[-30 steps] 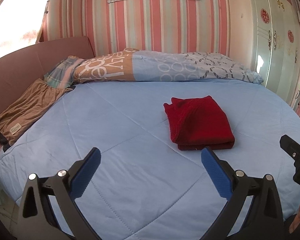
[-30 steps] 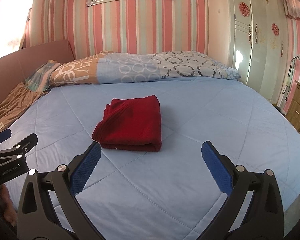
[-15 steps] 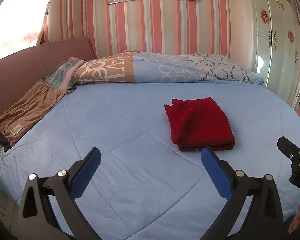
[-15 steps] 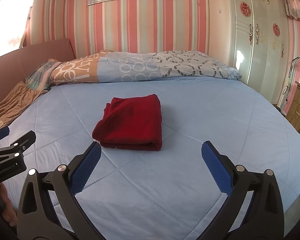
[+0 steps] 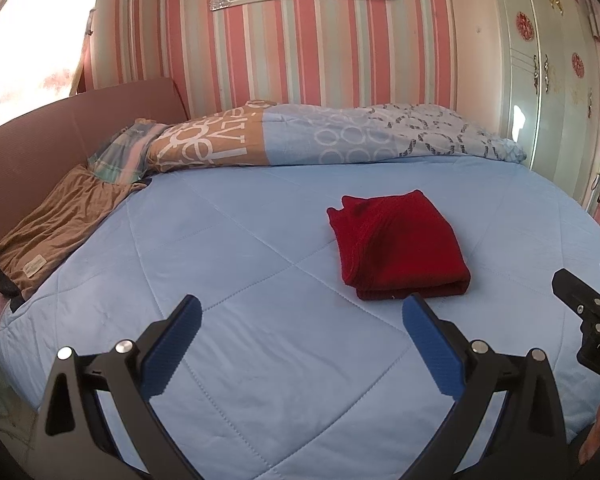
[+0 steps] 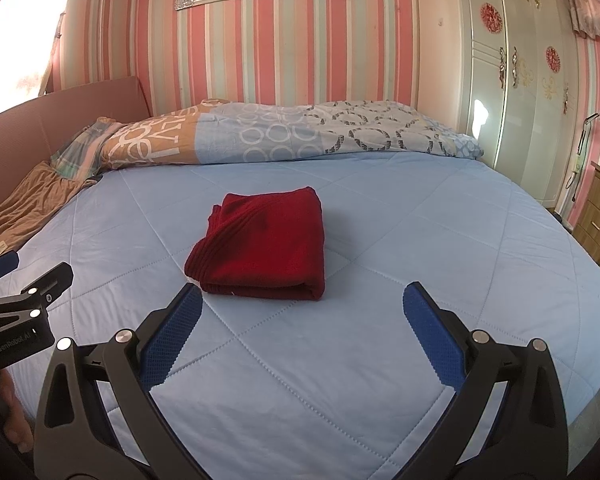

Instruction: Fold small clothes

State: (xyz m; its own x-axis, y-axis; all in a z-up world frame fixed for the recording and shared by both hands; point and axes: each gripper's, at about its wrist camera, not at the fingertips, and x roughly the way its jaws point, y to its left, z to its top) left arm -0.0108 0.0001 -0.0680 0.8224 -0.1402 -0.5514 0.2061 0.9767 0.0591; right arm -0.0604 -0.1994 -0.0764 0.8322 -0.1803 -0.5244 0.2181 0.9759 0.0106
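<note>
A dark red cloth (image 5: 398,244) lies folded into a neat rectangle on the light blue quilted bed (image 5: 236,320); it also shows in the right wrist view (image 6: 262,246). My left gripper (image 5: 300,312) is open and empty, held above the bed just short of the cloth's near edge. My right gripper (image 6: 300,308) is open and empty, also just short of the cloth. Each gripper's tip shows at the edge of the other's view.
A patterned duvet (image 5: 332,136) lies rolled along the far side of the bed. A brown garment (image 5: 56,224) lies at the left by the headboard. A white wardrobe (image 6: 528,92) and a wooden drawer unit (image 6: 598,212) stand at the right.
Both grippers have drawn back slightly from the cloth and stay open. The cloth has not moved.
</note>
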